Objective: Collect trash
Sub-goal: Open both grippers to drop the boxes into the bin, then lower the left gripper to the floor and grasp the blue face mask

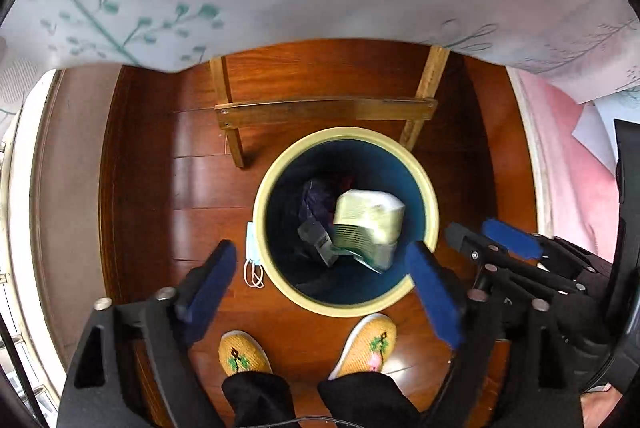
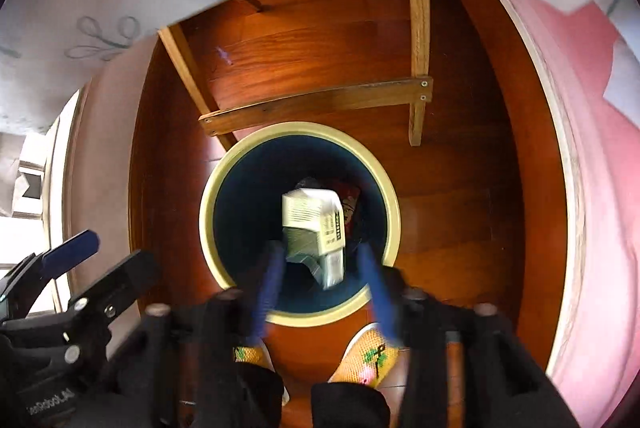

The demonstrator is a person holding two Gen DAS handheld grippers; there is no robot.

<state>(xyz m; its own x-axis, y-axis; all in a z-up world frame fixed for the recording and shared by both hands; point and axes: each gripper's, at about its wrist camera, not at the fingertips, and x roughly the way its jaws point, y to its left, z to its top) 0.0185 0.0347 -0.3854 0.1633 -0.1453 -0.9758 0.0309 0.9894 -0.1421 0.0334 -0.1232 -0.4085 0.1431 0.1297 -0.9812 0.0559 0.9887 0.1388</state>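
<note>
Two grippers point down over a round trash bin [image 1: 434, 216] on a wood floor. The left gripper [image 1: 320, 280] has its jaws spread wide and empty; the right gripper [image 2: 320, 288] has its jaws parted, nothing pinched. A pale carton [image 2: 314, 224] lies inside the bin. A face mask [image 1: 253, 248] lies just outside the bin's rim. Best lift straight up: a wooden table frame [image 1: 324, 109] stands just beyond the bin, the person's slippers [image 1: 244, 352] just before it.

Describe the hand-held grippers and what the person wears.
Both are matte black linkage frames with round silver pivot pins. The left hand-held gripper has flat blue pads on its fingers; the right hand-held gripper has the same blue pads, blurred here. The person wears dark trousers and orange knitted slippers with flower motifs.
</note>
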